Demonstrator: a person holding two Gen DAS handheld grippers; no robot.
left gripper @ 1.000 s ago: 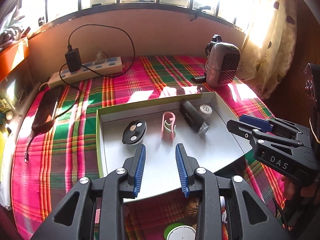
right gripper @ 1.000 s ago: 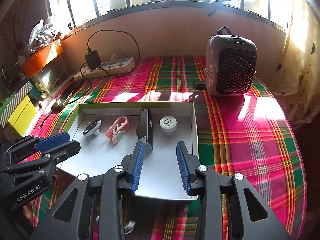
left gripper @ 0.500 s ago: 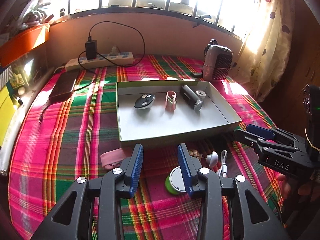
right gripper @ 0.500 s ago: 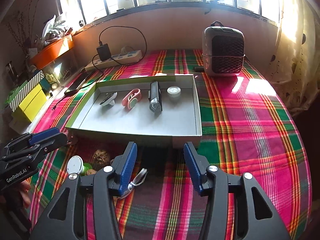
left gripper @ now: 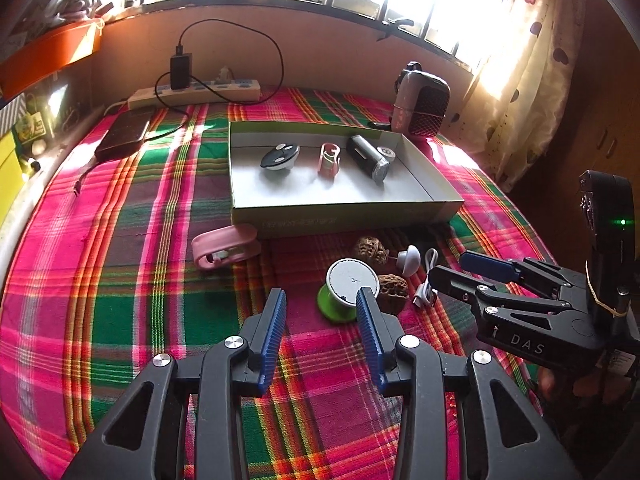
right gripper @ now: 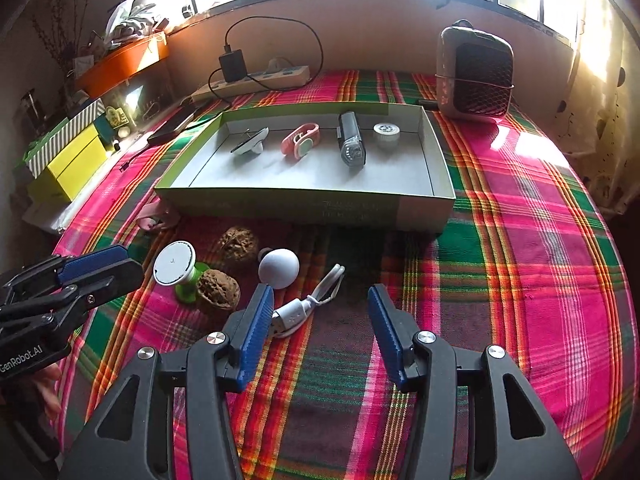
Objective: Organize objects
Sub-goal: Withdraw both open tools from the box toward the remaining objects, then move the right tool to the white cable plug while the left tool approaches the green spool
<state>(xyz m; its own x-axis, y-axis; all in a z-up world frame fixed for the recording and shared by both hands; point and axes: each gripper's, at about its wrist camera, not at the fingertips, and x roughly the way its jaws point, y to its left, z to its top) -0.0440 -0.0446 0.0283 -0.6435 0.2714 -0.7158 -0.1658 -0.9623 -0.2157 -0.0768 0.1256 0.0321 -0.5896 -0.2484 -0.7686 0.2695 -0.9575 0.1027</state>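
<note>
A shallow green-edged box (left gripper: 344, 216) (right gripper: 304, 200) on the plaid cloth holds a black remote (left gripper: 280, 156), a pink clip (left gripper: 329, 156), a dark cylinder (left gripper: 367, 157) and a small white disc (left gripper: 386, 153). In front of it lie a white-topped green gadget (left gripper: 350, 286) (right gripper: 175, 264), two walnuts (right gripper: 218, 289) (right gripper: 239, 242), a white knob (right gripper: 279, 268), a white cable (right gripper: 304, 308) and a pink case (left gripper: 224, 246). My left gripper (left gripper: 322, 300) is open, just before the green gadget. My right gripper (right gripper: 320, 296) is open, over the cable's right side.
A grey heater (right gripper: 474, 76) stands at the back right. A power strip with charger (left gripper: 196, 90) and a dark power bank (left gripper: 126, 134) lie at the back left. Yellow boxes (right gripper: 66, 164) sit at the left edge. A curtain (left gripper: 532, 60) hangs on the right.
Both grippers have pulled back from over the box toward the near side of the table. The loose objects in front of the box have come into view. Both stay open.
</note>
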